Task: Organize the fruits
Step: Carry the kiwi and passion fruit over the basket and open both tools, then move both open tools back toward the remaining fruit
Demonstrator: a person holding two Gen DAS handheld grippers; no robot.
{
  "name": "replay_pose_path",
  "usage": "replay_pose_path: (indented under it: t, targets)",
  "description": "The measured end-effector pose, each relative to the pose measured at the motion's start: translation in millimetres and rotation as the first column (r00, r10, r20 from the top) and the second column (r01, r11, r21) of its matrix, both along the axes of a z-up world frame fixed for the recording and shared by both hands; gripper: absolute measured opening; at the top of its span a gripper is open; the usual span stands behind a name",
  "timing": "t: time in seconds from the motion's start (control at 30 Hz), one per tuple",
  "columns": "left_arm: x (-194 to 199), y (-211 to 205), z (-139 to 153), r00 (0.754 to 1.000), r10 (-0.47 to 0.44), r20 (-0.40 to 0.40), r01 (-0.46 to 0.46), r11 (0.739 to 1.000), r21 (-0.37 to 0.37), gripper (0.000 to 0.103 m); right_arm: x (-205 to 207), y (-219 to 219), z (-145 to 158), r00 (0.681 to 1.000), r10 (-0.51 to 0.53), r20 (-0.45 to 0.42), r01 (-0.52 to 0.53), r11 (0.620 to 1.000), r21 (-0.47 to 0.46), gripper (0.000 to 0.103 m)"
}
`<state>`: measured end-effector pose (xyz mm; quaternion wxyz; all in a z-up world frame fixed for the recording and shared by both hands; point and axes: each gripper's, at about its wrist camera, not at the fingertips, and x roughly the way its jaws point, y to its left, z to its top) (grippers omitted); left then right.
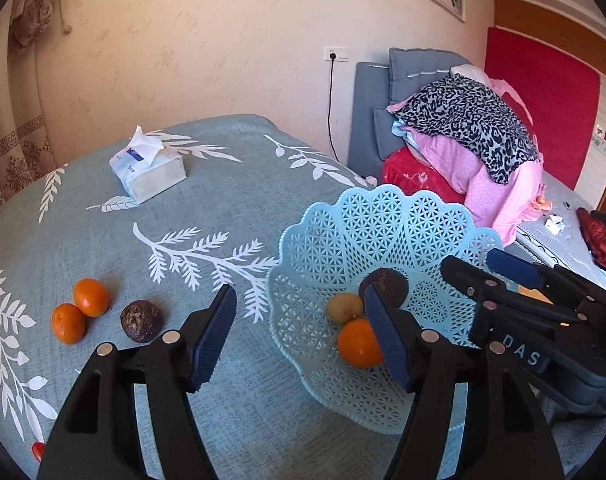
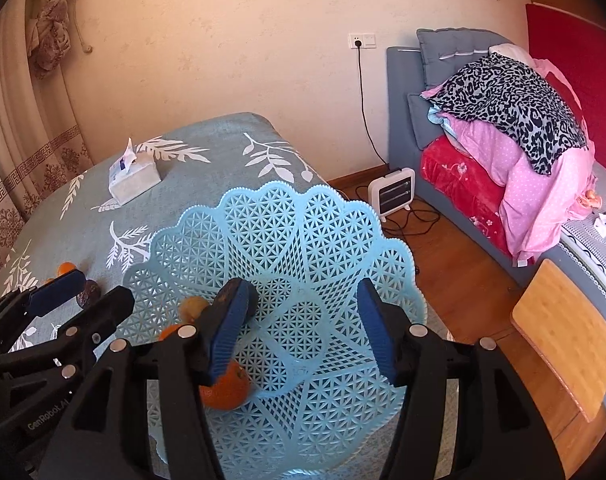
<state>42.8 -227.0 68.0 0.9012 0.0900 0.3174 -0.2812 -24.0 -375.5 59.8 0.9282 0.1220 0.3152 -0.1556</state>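
Bedroom, table under a teal leaf-print cloth. Your light blue lattice basket sits at its right edge and holds one orange, a tan fruit and a dark brown one. Two more oranges and a dark round fruit lie on the cloth, left of it. Tissue box further back. Left gripper jaws spread, nothing between. Right gripper also spread, empty, over the basket.

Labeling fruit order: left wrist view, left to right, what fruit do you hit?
Two oranges on the cloth → dark round fruit on the cloth → yellow-brown fruit in the basket → orange in the basket.
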Motion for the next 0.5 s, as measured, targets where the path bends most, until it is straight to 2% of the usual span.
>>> replay_pose_path:
  t: [0.1, 0.23, 0.5]
  targets:
    - [1.0, 5.3, -0.2, 1.0, 0.012, -0.005, -0.012, 1.0, -0.002, 0.069, 0.2, 2.4, 1.0, 1.0, 0.004, 0.002, -0.004, 1.0, -0.003, 0.059]
    - [0.8, 13.7, 1.8, 0.999, 0.034, -0.008, -0.034, 0.999, -0.006, 0.086, 1.1, 5.7, 1.2, 1.0, 0.014, -0.002, -0.014, 1.0, -0.007, 0.059]
    - [1.7, 31.9, 5.0, 0.997, 0.076, 0.006, -0.076, 0.997, -0.003, 0.086, 0.4, 8.8, 3.0, 1.0, 0.016, 0.003, -0.016, 1.0, -0.009, 0.059]
